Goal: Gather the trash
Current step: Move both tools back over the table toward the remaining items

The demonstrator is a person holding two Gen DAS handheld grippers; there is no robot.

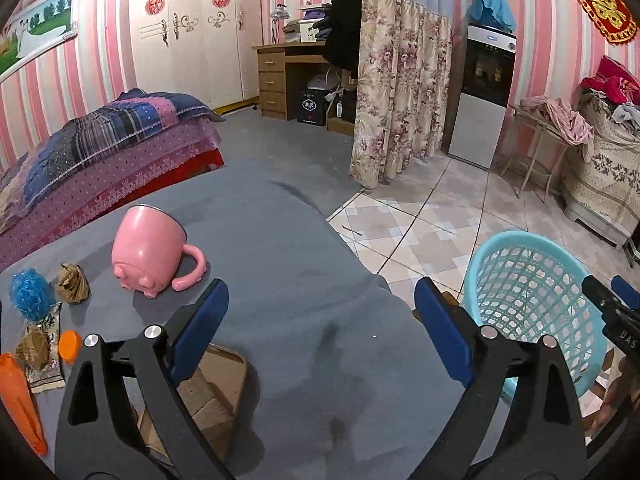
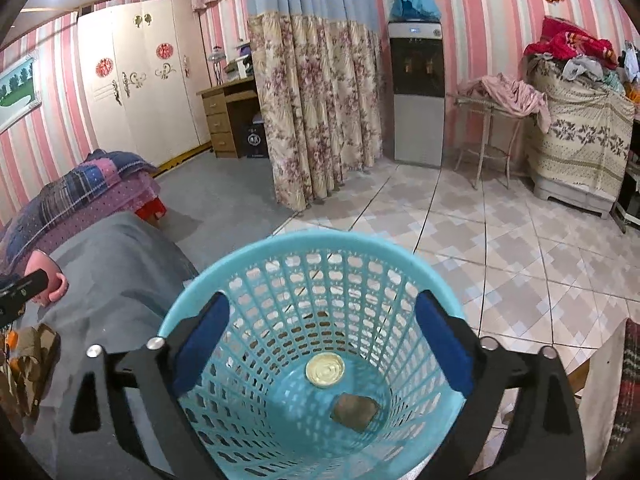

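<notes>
My right gripper (image 2: 322, 332) hangs open over the blue mesh basket (image 2: 320, 240), nothing between its blue pads. On the basket's bottom lie a round yellow lid (image 2: 325, 369) and a brown crumpled paper ball (image 2: 355, 411). My left gripper (image 1: 320, 320) stands open above the grey cloth-covered table (image 1: 288, 264), empty. At the table's left lie a crumpled blue wrapper (image 1: 30, 294), two brown paper wads (image 1: 73, 283) (image 1: 34, 350), an orange cap (image 1: 70, 345), an orange piece (image 1: 20, 404) and a patterned wrapper (image 1: 50, 354). The basket (image 1: 532, 300) stands right of the table, with the right gripper's tip (image 1: 616, 304) beside it.
A pink pig-shaped mug (image 1: 150, 254) lies on its side on the table. A bed with a patchwork quilt (image 1: 100, 148) is behind at left, a floral curtain (image 1: 396, 88) and a water dispenser (image 1: 484, 96) stand beyond. The tiled floor (image 2: 520, 260) surrounds the basket.
</notes>
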